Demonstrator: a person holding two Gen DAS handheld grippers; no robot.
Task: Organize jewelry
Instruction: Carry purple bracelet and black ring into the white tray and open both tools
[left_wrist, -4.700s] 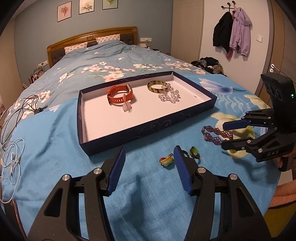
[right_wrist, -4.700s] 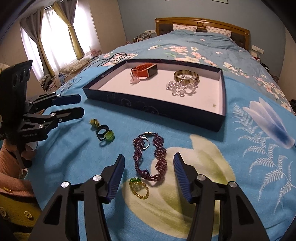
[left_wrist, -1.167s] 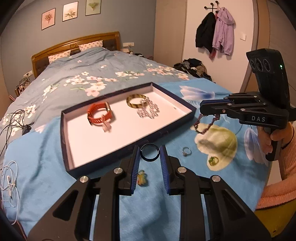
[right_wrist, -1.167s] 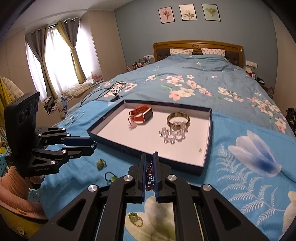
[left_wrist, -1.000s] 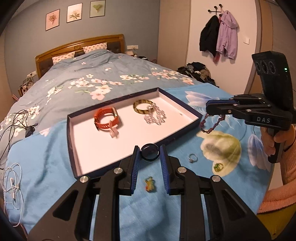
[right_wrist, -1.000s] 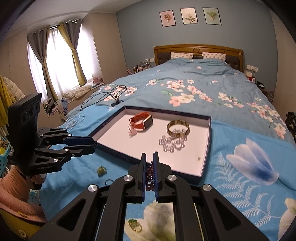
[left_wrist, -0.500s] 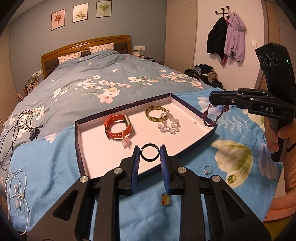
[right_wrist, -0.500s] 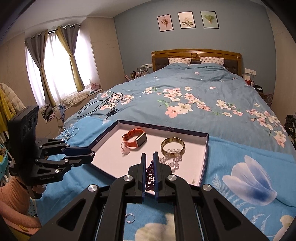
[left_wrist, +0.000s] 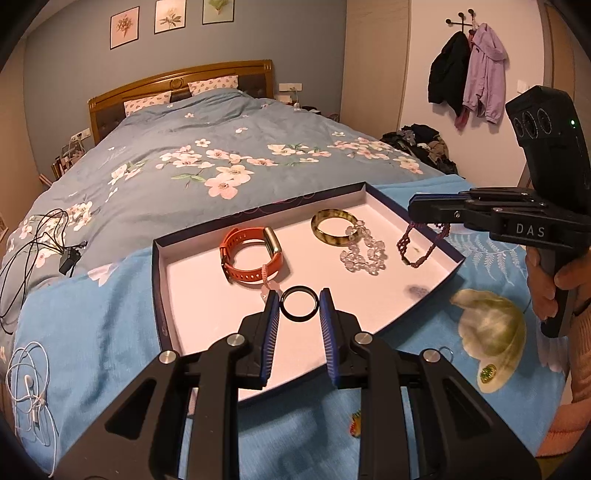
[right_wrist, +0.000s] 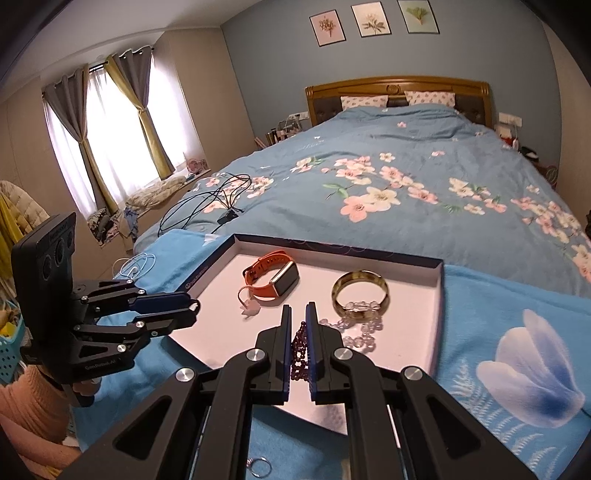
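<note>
A dark blue tray (left_wrist: 157, 280) with a white floor lies on the bed; it also shows in the right wrist view (right_wrist: 439, 291). In it are an orange watch (left_wrist: 251, 254), a yellow-brown bangle (left_wrist: 332, 230) and a clear bead bracelet (left_wrist: 364, 254). My left gripper (left_wrist: 299, 304) is shut on a black ring (left_wrist: 299, 303), held above the tray's near part. My right gripper (right_wrist: 298, 332) is shut on a purple bead bracelet (right_wrist: 300, 354), which hangs over the tray's right side in the left wrist view (left_wrist: 421, 245).
On the blue bedspread near the tray lie a silver ring (right_wrist: 258, 467), a green-stone ring (left_wrist: 487, 372) and a small multicoloured piece (left_wrist: 355, 424). White earphones (left_wrist: 31, 384) and black cables (left_wrist: 33, 236) lie at the left.
Both grippers have moved forward over the tray with their pieces. The purple bracelet now hangs above the tray's right side, and the black ring is above the tray floor.
</note>
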